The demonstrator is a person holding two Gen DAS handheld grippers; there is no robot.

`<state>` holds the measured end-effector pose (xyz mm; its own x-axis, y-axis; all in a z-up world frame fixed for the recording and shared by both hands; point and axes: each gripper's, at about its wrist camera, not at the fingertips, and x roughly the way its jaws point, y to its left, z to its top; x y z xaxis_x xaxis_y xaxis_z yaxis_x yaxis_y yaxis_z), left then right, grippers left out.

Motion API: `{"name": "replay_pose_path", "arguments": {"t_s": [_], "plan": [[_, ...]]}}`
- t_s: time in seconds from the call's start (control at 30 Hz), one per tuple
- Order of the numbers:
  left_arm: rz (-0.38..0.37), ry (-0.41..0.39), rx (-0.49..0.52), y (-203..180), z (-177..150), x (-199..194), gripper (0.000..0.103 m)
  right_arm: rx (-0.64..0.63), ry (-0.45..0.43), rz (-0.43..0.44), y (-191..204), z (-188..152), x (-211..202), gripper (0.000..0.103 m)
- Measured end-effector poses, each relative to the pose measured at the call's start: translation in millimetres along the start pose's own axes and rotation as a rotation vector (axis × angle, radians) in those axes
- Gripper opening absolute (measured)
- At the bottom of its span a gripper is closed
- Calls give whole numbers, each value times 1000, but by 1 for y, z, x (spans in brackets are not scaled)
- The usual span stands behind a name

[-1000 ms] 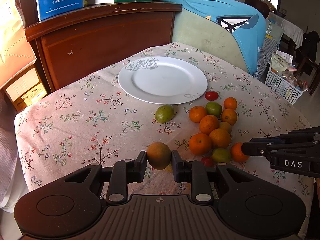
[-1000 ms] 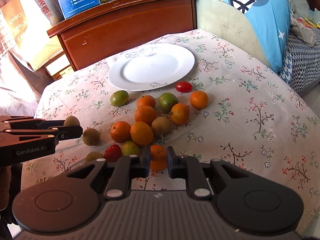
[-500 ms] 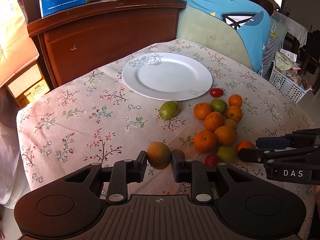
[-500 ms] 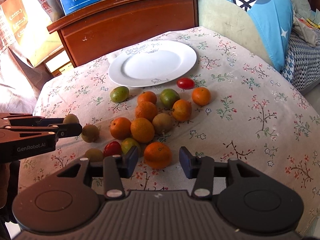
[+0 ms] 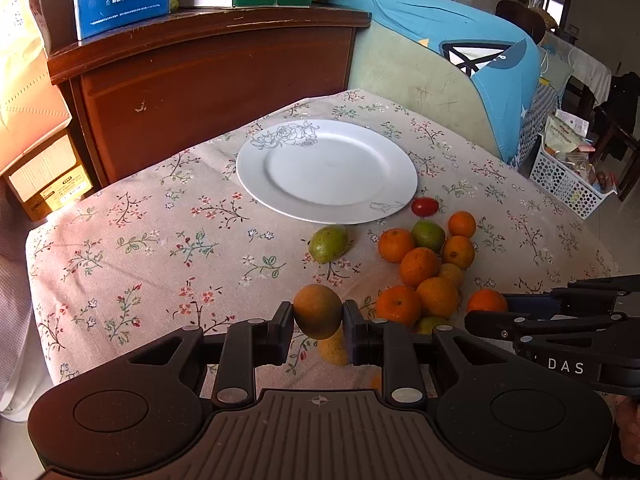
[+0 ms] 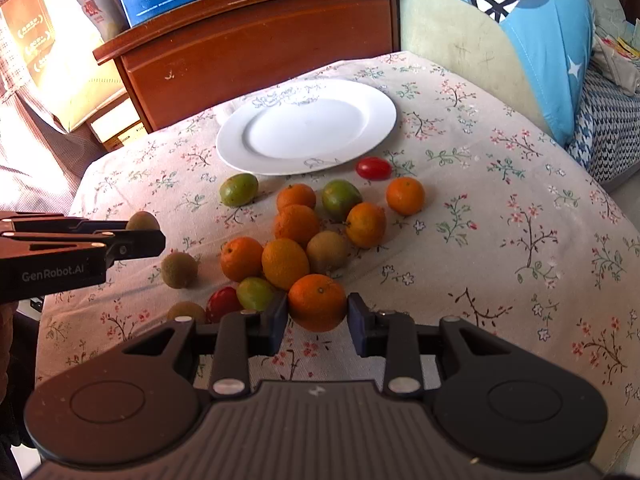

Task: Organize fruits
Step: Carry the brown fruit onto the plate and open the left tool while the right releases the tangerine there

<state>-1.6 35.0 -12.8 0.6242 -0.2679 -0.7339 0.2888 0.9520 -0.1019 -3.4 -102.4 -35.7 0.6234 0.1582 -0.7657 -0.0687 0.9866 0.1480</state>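
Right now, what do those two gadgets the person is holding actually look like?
Both are matte black plastic. Each hand-held gripper, left and right, has two short flat fingers on jointed bars with silver rivets, round side pads and a ribbed middle. White lettering reads GenRobot.AI and DAS. No cables show.

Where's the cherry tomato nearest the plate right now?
In the right wrist view the cherry tomato lies on the tablecloth just off the near right rim of the white plate, with an orange beside it.

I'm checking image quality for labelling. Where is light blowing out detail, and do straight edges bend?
Left wrist view: the paper bag at the left edge is washed out; the wooden headboard bows. Right wrist view: the bag glares too; the white plate stays readable.
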Motion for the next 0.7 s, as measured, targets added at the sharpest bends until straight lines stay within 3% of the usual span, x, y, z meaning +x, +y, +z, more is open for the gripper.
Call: {"name": "replay_pose_path", "arguments": {"t_s": [0.3,0.43,0.7], "plan": [[-62,-25,0,-11,38,3,24,-33,-85,56,7,43,-6,32],[-45,-45,41,-11,57,13,24,-39,-107,76,5,65,0,32],[-52,-22,19,-2,85,46,24,-62,-120,54,-2,97,30,32]]}}
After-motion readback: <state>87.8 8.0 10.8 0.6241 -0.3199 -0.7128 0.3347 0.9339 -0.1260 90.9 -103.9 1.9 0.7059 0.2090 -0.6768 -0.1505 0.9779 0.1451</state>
